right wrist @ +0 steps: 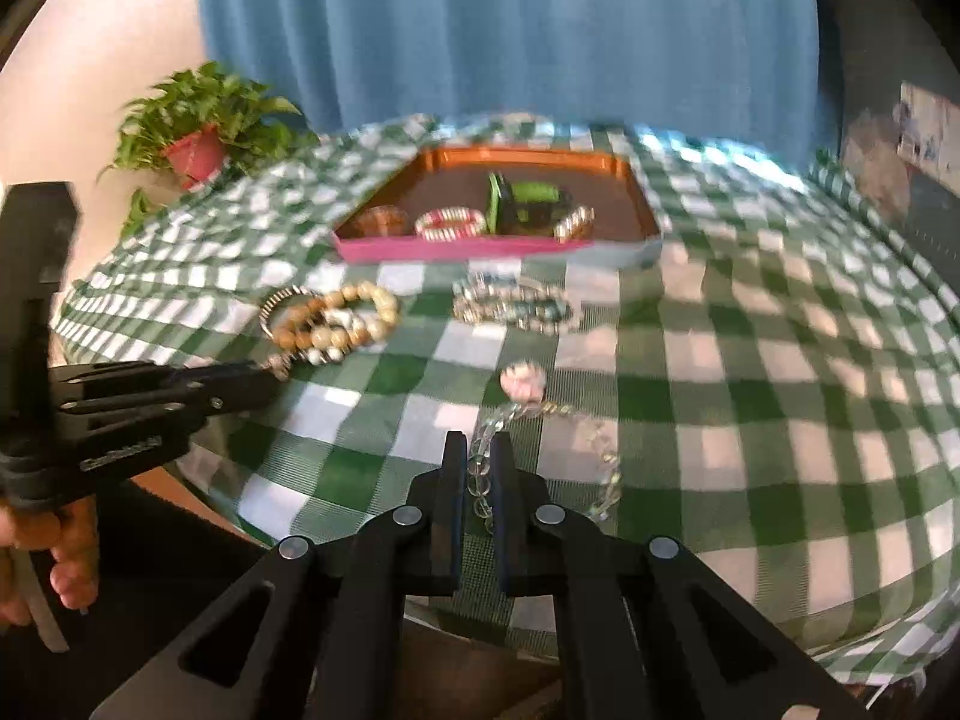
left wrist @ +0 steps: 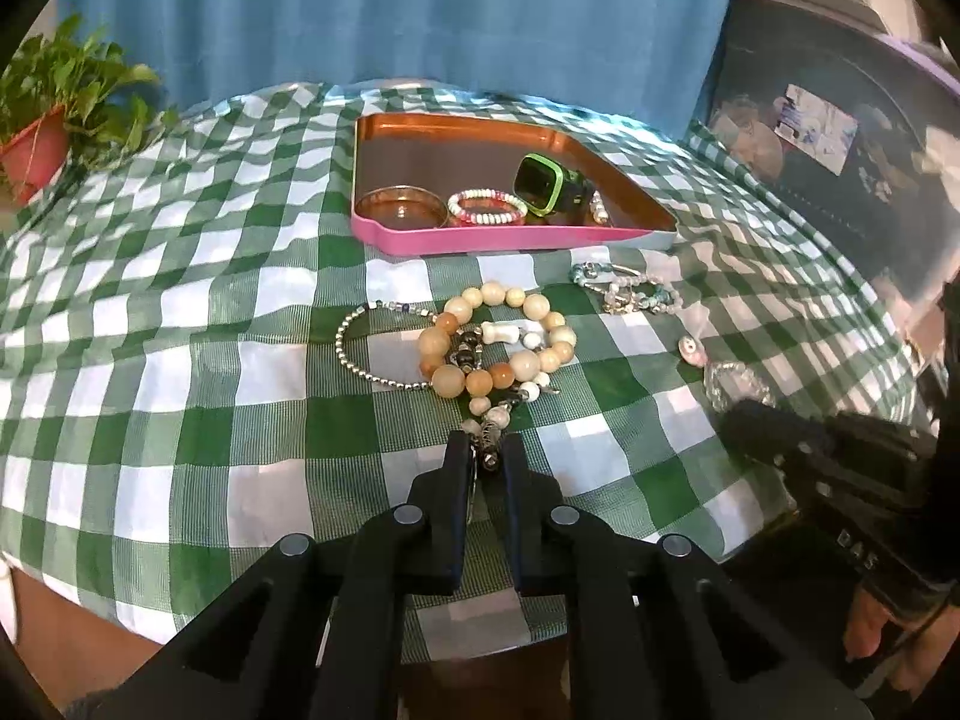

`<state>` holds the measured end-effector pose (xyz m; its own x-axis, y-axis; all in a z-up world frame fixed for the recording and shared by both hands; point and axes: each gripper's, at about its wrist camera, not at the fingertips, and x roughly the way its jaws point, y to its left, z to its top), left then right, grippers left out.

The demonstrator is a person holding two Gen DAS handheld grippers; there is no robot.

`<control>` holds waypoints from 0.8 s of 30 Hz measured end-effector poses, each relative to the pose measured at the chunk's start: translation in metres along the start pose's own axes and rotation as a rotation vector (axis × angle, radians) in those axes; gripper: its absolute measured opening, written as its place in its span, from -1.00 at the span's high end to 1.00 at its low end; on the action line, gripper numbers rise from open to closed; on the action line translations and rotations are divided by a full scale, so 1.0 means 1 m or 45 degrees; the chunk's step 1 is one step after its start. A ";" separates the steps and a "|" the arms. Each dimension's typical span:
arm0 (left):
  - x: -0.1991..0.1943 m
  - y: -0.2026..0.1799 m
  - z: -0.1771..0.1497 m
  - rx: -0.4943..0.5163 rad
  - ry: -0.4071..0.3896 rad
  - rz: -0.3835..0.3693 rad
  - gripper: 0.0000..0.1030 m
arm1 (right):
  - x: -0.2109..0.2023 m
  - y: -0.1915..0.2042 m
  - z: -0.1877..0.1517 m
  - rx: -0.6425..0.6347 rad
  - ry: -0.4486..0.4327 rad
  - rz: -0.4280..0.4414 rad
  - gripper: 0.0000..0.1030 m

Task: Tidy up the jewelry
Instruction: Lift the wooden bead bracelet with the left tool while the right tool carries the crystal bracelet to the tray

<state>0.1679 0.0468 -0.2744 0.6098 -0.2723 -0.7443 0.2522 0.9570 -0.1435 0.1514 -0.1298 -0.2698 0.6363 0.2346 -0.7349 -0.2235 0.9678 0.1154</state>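
Observation:
My left gripper [left wrist: 487, 447] is shut on the near end of a mixed white-and-black bead bracelet [left wrist: 501, 360] that lies tangled with a large tan bead bracelet [left wrist: 447, 341] and a silver bead chain [left wrist: 348, 354]. My right gripper [right wrist: 479, 450] is shut on a clear crystal bead bracelet [right wrist: 600, 468] with a pink charm [right wrist: 522, 381]. The pink tray [left wrist: 510, 238] at the back holds a green watch [left wrist: 543, 183], a red-and-white bracelet [left wrist: 486, 207] and a gold bangle [left wrist: 401, 207]. The left gripper also shows in the right wrist view [right wrist: 264, 381].
A blue-and-pearl bracelet [left wrist: 627, 288] lies on the green checked cloth [left wrist: 180, 360] in front of the tray. A potted plant [left wrist: 54, 120] stands at the far left. A blue curtain [left wrist: 390, 6] hangs behind. The table's front edge is close under both grippers.

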 end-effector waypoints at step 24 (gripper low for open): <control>-0.068 -0.018 0.045 -0.099 -0.074 -0.051 0.82 | -0.058 -0.016 0.026 0.132 -0.129 0.191 0.88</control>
<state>0.1554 0.0434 -0.1922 0.6436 -0.3138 -0.6980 0.2196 0.9494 -0.2244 0.1375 -0.1567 -0.2118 0.6735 0.3797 -0.6342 -0.2475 0.9243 0.2906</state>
